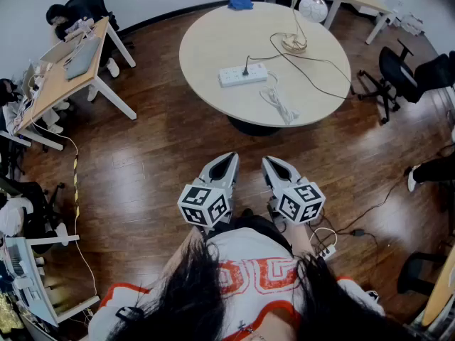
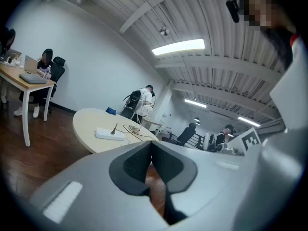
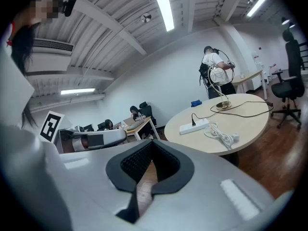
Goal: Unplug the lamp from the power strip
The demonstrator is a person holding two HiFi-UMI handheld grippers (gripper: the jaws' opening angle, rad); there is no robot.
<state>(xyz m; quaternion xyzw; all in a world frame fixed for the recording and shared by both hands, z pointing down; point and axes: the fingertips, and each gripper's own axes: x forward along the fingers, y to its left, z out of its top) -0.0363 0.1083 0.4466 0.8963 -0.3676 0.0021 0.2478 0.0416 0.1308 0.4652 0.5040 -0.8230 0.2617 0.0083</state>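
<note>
A white power strip (image 1: 242, 74) lies on the round beige table (image 1: 206, 41), with a black plug (image 1: 246, 67) standing in it. The plug's black cord runs back to the lamp (image 1: 293, 42) with its round brass base. The strip's own white cable (image 1: 279, 104) lies coiled beside it. Both grippers hang over the wooden floor, well short of the table. My left gripper (image 1: 228, 159) is shut and empty. My right gripper (image 1: 271, 163) is shut and empty too. The strip (image 2: 110, 134) (image 3: 194, 126) shows far ahead in both gripper views.
A blue cloth (image 1: 240, 3) lies at the table's far edge. A desk (image 1: 67, 69) with a laptop stands at the left, office chairs (image 1: 398, 73) at the right. Another white power strip (image 1: 325, 246) with cables lies on the floor by my right side. People work in the background.
</note>
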